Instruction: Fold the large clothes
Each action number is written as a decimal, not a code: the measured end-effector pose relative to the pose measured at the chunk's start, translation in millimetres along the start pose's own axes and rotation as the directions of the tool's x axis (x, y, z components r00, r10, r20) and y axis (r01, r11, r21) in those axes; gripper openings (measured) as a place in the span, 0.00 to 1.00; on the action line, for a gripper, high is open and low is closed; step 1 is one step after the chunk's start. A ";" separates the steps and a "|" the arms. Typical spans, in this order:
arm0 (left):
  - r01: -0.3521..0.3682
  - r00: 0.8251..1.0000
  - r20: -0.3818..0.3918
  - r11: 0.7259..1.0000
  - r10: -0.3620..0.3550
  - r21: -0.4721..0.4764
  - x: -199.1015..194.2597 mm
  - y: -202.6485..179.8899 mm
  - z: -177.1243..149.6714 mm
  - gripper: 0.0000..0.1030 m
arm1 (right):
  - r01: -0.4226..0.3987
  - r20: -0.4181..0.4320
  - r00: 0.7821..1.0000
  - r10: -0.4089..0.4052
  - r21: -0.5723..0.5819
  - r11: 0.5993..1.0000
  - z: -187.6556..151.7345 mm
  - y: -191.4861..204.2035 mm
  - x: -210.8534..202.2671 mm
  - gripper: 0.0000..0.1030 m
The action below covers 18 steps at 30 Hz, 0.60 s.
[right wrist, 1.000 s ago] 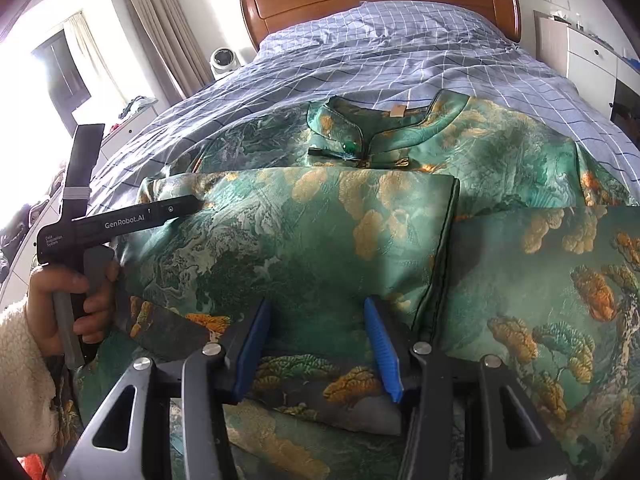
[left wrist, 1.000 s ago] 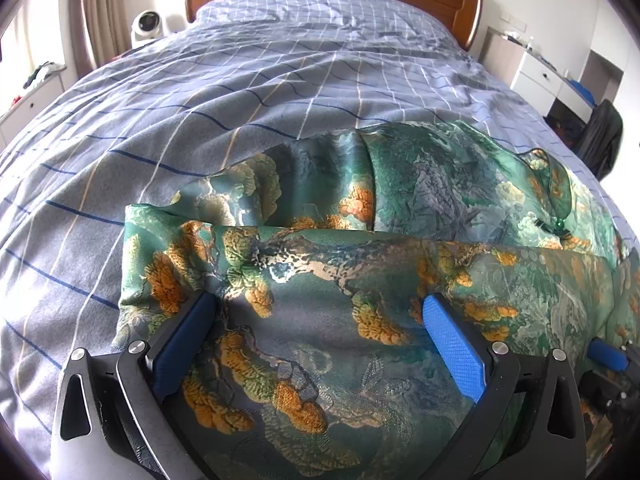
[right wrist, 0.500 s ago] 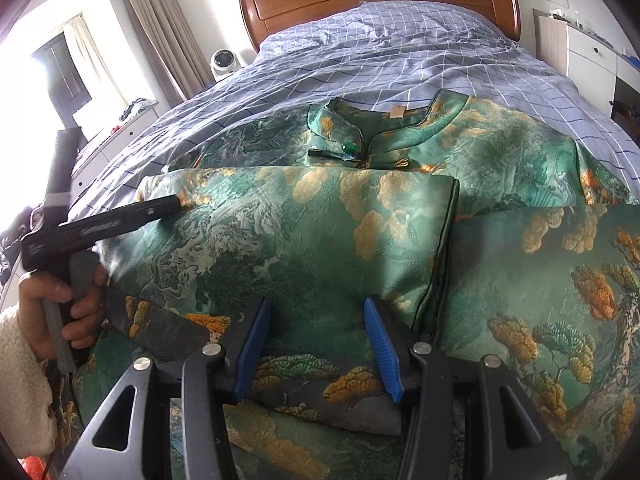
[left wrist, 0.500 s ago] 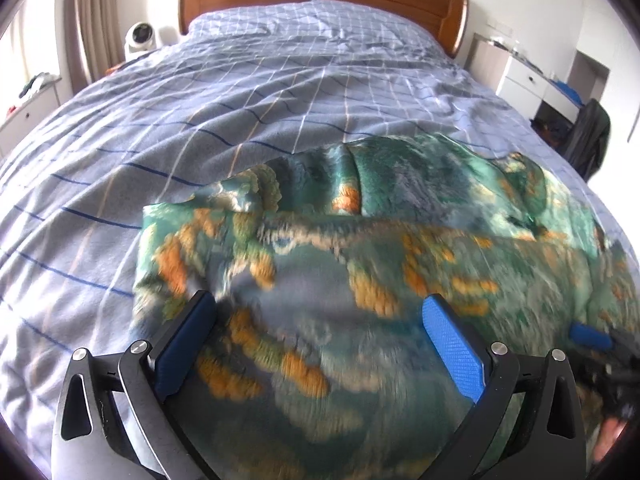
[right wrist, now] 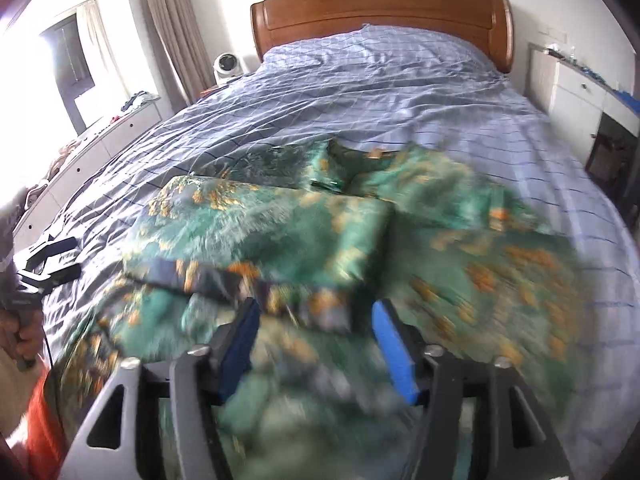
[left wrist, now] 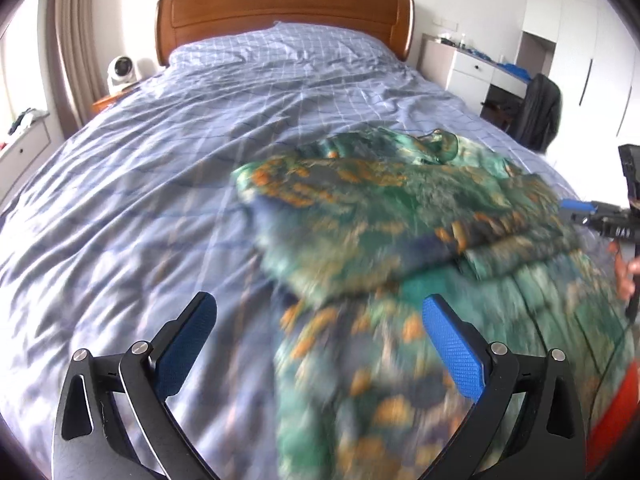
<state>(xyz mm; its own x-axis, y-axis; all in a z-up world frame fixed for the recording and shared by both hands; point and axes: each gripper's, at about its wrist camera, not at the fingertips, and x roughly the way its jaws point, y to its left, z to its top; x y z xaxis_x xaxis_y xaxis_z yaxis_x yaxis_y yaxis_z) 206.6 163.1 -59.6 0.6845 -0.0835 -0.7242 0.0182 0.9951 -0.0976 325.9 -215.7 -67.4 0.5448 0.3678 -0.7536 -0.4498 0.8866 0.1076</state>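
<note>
A large green garment with orange and blue print (left wrist: pixel 400 216) lies partly folded on the bed, its lower part doubled up over the chest, collar toward the headboard. It also shows in the right wrist view (right wrist: pixel 304 232). My left gripper (left wrist: pixel 320 336) is open and empty, raised above the garment's left near edge. My right gripper (right wrist: pixel 316 332) is open and empty, raised just short of the folded edge. The right gripper's tip shows at the right edge of the left wrist view (left wrist: pixel 576 206). Both views are motion-blurred.
The bed has a blue checked cover (left wrist: pixel 160 168) and a wooden headboard (left wrist: pixel 280 8). A white fan (left wrist: pixel 120 70) stands at the left of the headboard. A white desk (left wrist: pixel 472 68) and dark chair (left wrist: pixel 540 108) stand at the right. A low white dresser (right wrist: pixel 92 148) runs along the left.
Both grippers have pulled back and up from the garment toward the foot of the bed. The left gripper has also swung left, so bare cover now lies under its left finger.
</note>
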 end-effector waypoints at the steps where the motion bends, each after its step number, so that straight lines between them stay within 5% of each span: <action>1: -0.006 1.000 -0.011 1.000 0.006 -0.006 -7.3 3.8 -7.2 0.99 | 0.013 0.000 1.000 -0.013 0.008 1.000 -6.8 -5.9 -13.1 0.63; 6: -0.042 0.991 -0.132 0.999 0.038 -0.028 -28.9 16.5 -62.0 0.99 | 0.081 -0.053 0.996 -0.076 0.093 0.992 -59.8 -53.8 -71.9 0.63; 10: 0.034 0.973 -0.226 0.997 -0.049 -0.068 -25.4 8.0 -104.0 0.99 | 0.159 -0.142 0.980 -0.139 0.138 0.978 -117.7 -91.0 -111.5 0.63; 15: 0.143 0.933 -0.310 0.980 -0.181 -0.140 -11.7 -9.2 -134.8 0.99 | 0.126 -0.251 0.966 -0.062 0.247 0.961 -190.2 -125.0 -137.9 0.63; 18: 0.167 0.924 -0.328 0.980 -0.195 -0.110 -10.8 -25.1 -145.9 0.99 | 0.080 -0.275 0.961 0.012 0.320 0.944 -218.5 -130.4 -136.6 0.63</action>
<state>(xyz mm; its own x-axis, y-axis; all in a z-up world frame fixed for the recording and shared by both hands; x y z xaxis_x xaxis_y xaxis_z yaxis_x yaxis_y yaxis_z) 92.5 131.2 -148.9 0.3902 -0.2885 -0.8744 0.0521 0.9551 -0.2918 155.5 -442.8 -120.2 0.3237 0.2872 -0.9015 -0.1544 0.9561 0.2491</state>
